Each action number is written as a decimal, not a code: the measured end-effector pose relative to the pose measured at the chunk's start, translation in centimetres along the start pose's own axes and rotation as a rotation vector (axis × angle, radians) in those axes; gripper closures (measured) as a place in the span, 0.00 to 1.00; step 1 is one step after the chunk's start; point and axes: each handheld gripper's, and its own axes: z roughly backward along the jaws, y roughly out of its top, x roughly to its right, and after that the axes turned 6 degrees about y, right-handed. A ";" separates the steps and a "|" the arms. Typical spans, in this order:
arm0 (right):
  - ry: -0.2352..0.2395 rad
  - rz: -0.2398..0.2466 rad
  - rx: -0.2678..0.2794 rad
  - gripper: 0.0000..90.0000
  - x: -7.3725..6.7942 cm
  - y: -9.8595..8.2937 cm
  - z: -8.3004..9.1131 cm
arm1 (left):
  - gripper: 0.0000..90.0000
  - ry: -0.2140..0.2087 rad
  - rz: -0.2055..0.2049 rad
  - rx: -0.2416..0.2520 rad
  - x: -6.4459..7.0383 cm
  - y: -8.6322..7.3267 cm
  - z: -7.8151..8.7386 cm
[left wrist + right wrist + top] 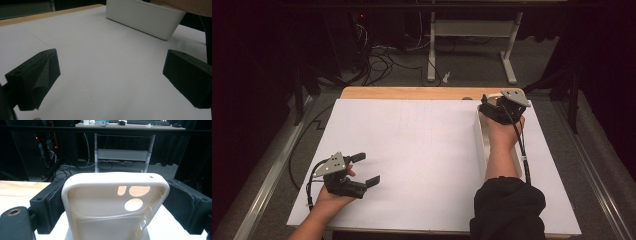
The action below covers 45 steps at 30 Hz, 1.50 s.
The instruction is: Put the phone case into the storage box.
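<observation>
A cream phone case (100, 205) with camera cutouts stands upright between the jaws of my right gripper (116, 205), and both pads press its sides. In the high view my right gripper (490, 106) is at the far right of the table, over the far end of a long white bin (481, 142). My left gripper (369, 168) rests at the near left on the white sheet (412, 150), open with nothing between its jaws. In the left gripper view my left gripper (111, 75) points across the bare sheet toward the white bin (145, 20).
The wooden table edge (412, 93) runs along the far side past the sheet. Beyond it stand a white desk frame (472, 30) and loose cables (377, 60) on the floor. A person's forearm in a black sleeve (507, 205) lies over the bin.
</observation>
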 end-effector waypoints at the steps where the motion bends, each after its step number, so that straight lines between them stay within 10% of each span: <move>1: 0.000 0.000 0.001 0.12 0.0 0.0 0.0 | 0.02 0.000 0.001 0.001 0.0 0.0 0.0; 45: -0.027 0.030 -0.012 0.11 -0.4 0.6 -1.5 | 0.02 -0.005 0.002 -0.006 0.0 0.0 0.1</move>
